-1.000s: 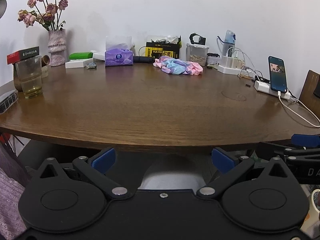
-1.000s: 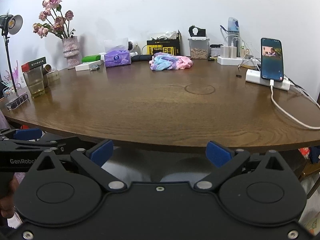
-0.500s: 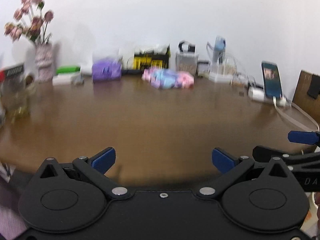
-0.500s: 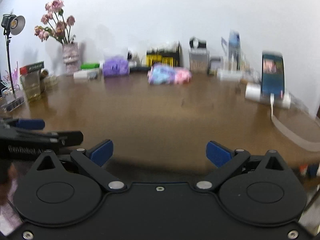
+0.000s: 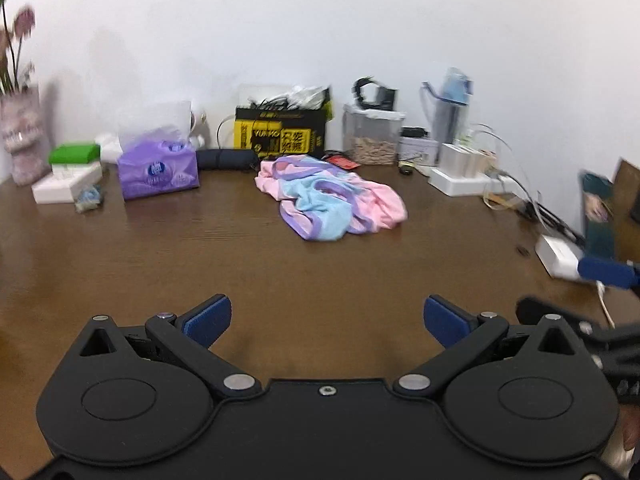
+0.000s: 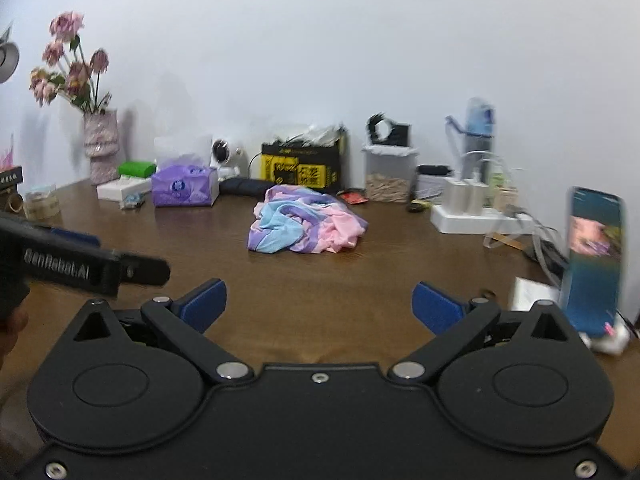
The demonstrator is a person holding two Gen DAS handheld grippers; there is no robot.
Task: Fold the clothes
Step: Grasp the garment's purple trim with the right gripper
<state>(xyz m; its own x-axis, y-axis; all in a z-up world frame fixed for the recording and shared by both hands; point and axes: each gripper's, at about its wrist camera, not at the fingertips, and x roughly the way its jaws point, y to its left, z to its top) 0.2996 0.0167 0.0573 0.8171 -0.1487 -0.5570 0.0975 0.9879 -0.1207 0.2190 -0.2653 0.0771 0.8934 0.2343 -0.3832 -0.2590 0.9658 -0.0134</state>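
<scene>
A crumpled garment in pink, light blue and purple [image 5: 328, 200] [image 6: 306, 224] lies in a heap toward the back of the brown wooden table [image 5: 200, 264] [image 6: 328, 280]. My left gripper [image 5: 327, 320] hovers open over the table, well short of the garment, with nothing between its blue pads. My right gripper [image 6: 318, 304] is likewise open and empty, also short of the heap. In the right wrist view the left gripper's black body shows at the left edge; in the left wrist view a blue fingertip [image 5: 604, 272] of the right gripper shows at the right edge.
Along the back wall stand a purple tissue pack [image 5: 158, 172], a yellow-black box [image 5: 280, 132], a clear jar [image 5: 372, 136], a white power strip with chargers [image 5: 464, 176] and a vase of flowers [image 6: 100, 148]. A phone on a white stand [image 6: 594, 256] sits at the right with cables.
Both grippers have moved forward from the table's near edge to above the tabletop; the garment now looks much nearer. Both stay open.
</scene>
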